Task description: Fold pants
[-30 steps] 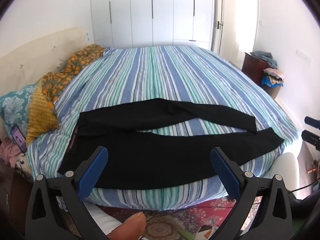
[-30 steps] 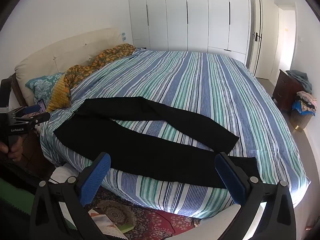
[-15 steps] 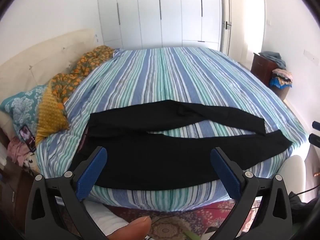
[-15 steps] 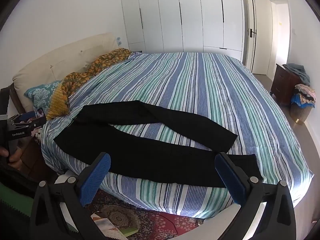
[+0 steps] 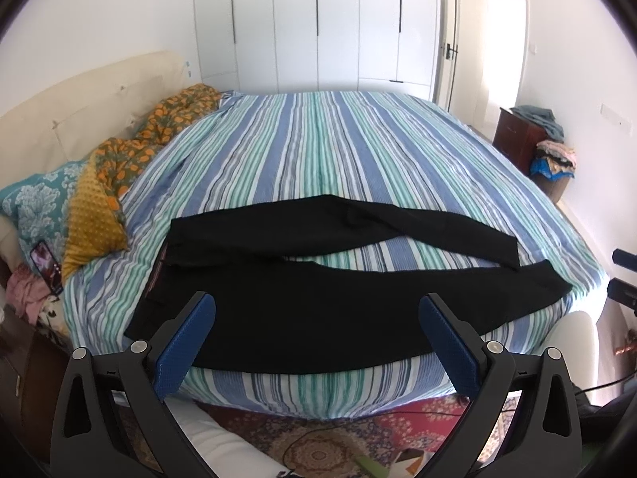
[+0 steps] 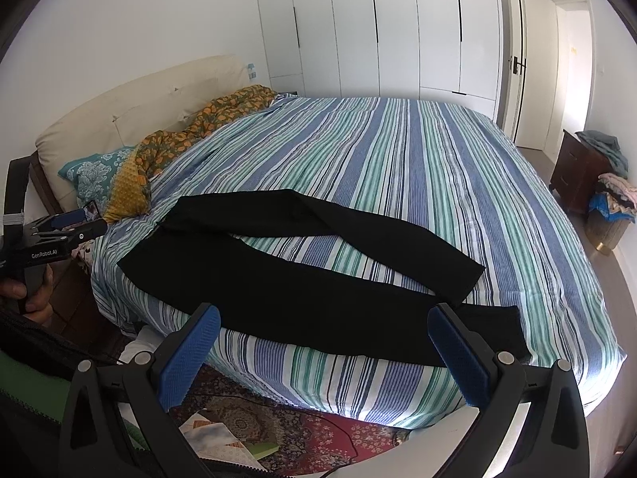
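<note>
We see the black pants spread flat along the near edge of the bed, on a bedspread striped in blue, green and white, with the waistband toward the headboard side and the two legs splayed apart in a narrow V toward the foot. The nearer leg runs right along the mattress edge; the farther leg angles away from it, with a strip of striped cover showing between them. In the right wrist view the same pants lie unfolded, the farther leg's cuff ending just beside the nearer leg. Our left gripper hovers in front of the bed edge, its jaws spread wide with nothing between the blue pads, clear of the cloth. Our right gripper hangs likewise off the near side of the bed, jaws wide and holding nothing. From the right wrist view we also catch the left gripper at the far left, held in a hand near the headboard. A teal patterned pillow and an orange flowered blanket lie along the head of the bed. White wardrobe doors fill the far wall, and a patterned red rug covers the floor below us.
</note>
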The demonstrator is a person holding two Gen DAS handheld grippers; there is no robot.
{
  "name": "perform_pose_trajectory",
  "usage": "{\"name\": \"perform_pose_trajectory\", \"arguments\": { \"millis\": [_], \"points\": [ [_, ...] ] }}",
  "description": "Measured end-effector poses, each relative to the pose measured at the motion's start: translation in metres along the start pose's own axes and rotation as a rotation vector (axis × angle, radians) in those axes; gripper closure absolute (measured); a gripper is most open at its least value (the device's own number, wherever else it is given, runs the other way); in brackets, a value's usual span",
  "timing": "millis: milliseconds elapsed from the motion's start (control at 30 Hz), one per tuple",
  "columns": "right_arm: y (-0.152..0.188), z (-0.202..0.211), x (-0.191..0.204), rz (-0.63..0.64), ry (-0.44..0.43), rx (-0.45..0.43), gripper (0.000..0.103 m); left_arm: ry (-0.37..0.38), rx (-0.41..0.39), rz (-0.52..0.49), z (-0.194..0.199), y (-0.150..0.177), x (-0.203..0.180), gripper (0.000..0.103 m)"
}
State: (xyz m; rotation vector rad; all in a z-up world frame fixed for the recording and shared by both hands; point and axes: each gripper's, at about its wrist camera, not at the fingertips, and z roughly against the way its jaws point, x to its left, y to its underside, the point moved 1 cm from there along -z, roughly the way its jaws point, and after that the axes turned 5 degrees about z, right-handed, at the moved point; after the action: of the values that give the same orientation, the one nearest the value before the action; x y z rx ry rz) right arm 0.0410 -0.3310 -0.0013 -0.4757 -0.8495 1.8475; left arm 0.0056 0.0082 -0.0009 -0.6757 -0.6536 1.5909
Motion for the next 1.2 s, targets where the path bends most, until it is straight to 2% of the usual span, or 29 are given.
{"name": "perform_pose_trajectory", "arguments": {
  "millis": [467, 1200],
  "points": [
    [-0.0033, -0.0038, 0.0051, -0.003, -0.012, 0.015, 0.000, 0.034, 0.021, 0.003, -0.0041, 0.0047, -0.0042, 0.001],
    [-0.0042, -0.0094, 0.0038, -0.018, -0.016, 0.030, 0.000, 0.031, 0.022, -0.001, -0.0055, 0.0048, -0.0046, 0.001]
  ]
}}
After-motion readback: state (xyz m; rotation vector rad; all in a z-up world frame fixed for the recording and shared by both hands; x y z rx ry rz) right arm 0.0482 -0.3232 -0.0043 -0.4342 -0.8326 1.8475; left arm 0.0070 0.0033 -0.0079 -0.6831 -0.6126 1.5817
